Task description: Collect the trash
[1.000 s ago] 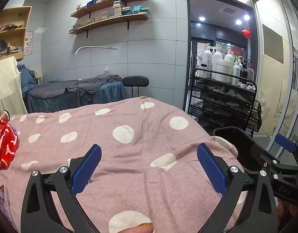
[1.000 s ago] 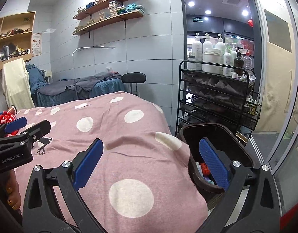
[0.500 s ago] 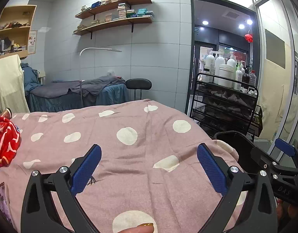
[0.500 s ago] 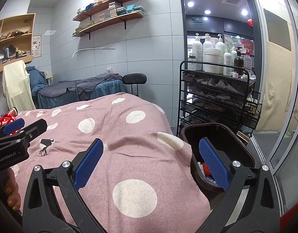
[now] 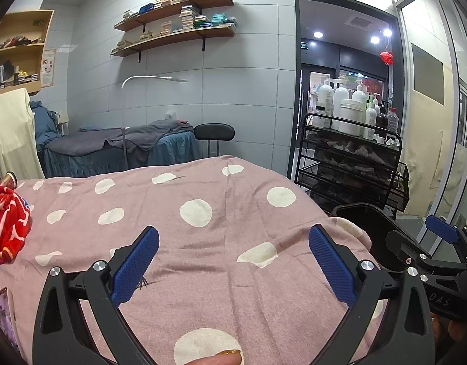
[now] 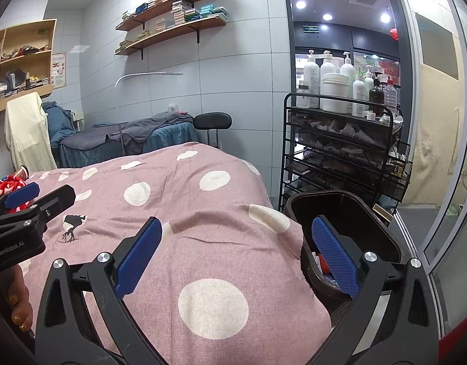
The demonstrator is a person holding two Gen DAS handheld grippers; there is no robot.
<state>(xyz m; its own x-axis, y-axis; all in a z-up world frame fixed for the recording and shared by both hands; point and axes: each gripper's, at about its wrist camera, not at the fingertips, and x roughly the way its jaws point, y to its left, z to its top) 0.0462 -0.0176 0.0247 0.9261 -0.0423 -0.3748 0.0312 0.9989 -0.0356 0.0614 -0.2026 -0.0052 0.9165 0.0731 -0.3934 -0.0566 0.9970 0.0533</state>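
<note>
Both grippers hang empty over the bed: the left gripper [image 5: 233, 261] and the right gripper [image 6: 236, 252] each have their blue pads spread wide with only the pink dotted bedspread [image 5: 221, 243] between them. Collected trash already sits in the dark bin [image 6: 382, 228] just beside the bed's right edge, low inside and partly hidden by the right gripper's pad. On the cover I can pick out no clear loose litter; a red patterned bundle [image 5: 7, 222] lies at the far left, and whether it counts as trash I cannot tell. It looks soft and light, so pinching a bunched fold should hold it without slipping.
</note>
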